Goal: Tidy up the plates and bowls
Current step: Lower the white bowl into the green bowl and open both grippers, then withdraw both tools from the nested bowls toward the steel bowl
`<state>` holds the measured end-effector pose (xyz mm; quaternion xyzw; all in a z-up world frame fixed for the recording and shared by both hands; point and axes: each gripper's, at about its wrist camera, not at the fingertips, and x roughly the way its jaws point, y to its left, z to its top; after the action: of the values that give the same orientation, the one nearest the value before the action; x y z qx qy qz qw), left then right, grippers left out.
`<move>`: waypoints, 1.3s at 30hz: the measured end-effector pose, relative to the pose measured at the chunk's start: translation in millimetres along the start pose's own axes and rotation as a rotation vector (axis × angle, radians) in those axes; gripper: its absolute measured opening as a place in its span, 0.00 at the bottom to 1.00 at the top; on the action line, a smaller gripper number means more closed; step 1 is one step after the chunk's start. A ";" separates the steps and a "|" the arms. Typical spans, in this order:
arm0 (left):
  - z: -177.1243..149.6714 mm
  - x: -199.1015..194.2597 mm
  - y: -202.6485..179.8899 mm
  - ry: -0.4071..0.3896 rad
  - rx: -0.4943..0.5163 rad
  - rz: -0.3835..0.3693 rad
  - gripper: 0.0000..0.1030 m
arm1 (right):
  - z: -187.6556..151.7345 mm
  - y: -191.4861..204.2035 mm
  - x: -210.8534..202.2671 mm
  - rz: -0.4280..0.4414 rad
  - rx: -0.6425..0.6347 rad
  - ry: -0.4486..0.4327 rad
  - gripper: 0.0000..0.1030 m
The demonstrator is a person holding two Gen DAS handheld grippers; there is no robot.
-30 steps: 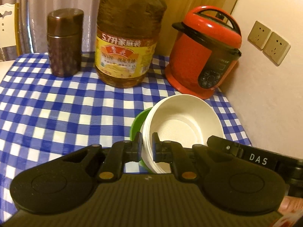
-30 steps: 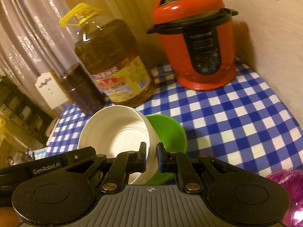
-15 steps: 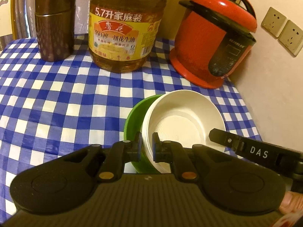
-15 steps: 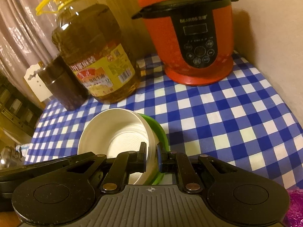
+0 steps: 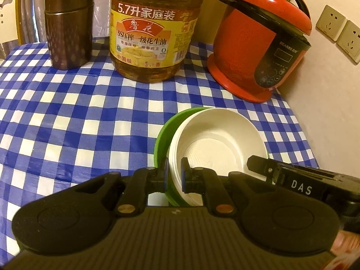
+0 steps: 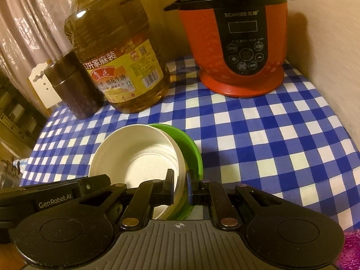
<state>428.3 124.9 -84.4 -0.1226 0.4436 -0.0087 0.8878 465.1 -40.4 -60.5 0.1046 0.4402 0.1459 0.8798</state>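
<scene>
A white ribbed bowl (image 5: 216, 144) sits nested inside a green bowl (image 5: 165, 132), low over the blue checked tablecloth (image 5: 67, 112). My left gripper (image 5: 174, 174) is shut on the stack's left rim, one finger inside the white bowl, the other outside the green one. In the right wrist view the same white bowl (image 6: 137, 155) and green bowl (image 6: 191, 148) appear, and my right gripper (image 6: 180, 184) is shut on their right rim. Each gripper shows at the edge of the other's view.
A large oil bottle (image 5: 153, 29), a brown canister (image 5: 67, 24) and a red pressure cooker (image 5: 261, 45) stand along the back of the table. A wall with sockets (image 5: 337, 29) bounds the right side. A chair back (image 6: 42, 85) stands behind the table.
Both grippers have come down and forward with the nested bowls, which now sit lower and nearer the tablecloth. The grips have not changed.
</scene>
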 end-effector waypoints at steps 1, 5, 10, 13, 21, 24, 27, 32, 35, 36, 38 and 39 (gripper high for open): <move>0.0 0.0 -0.4 0.000 0.003 0.001 0.09 | -0.3 0.9 -0.1 -0.003 -0.007 -0.002 0.11; 0.1 0.3 -0.1 -0.002 0.007 -0.001 0.09 | -1.3 2.2 -0.1 -0.008 -0.015 -0.008 0.11; -1.1 -2.2 1.4 -0.022 0.000 -0.012 0.12 | -1.9 -0.4 0.5 0.008 -0.010 -0.019 0.13; -3.1 -6.9 2.3 -0.043 -0.004 -0.015 0.13 | -0.7 -1.3 -2.9 0.020 0.001 -0.041 0.21; -4.1 -19.1 9.2 -0.097 -0.028 -0.022 0.19 | 2.3 -3.8 -15.2 0.035 0.024 -0.099 0.28; -5.3 -24.9 13.3 -0.114 -0.052 -0.028 0.19 | 3.3 -7.5 -20.5 0.033 0.046 -0.120 0.29; -7.7 -32.9 15.4 -0.129 -0.069 -0.038 0.20 | 3.2 -9.3 -28.3 0.032 0.068 -0.129 0.29; -18.5 -55.9 14.0 -0.152 -0.086 -0.049 0.21 | -3.0 -7.8 -51.2 0.034 0.086 -0.151 0.31; -29.2 -72.5 12.1 -0.158 -0.084 -0.047 0.22 | -12.8 -2.9 -67.0 0.041 0.092 -0.153 0.38; -32.9 -78.3 12.1 -0.160 -0.087 -0.045 0.22 | -18.1 -0.3 -74.0 0.040 0.092 -0.150 0.40; -41.6 -91.2 10.7 -0.164 -0.079 -0.038 0.22 | -26.9 4.4 -86.1 0.035 0.086 -0.151 0.43; -46.2 -98.3 10.0 -0.166 -0.073 -0.034 0.22 | -32.1 6.7 -92.9 0.031 0.082 -0.153 0.43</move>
<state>331.3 137.1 -36.1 -0.1628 0.3663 0.0028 0.9161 385.2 -64.7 -8.3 0.1583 0.3757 0.1329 0.9034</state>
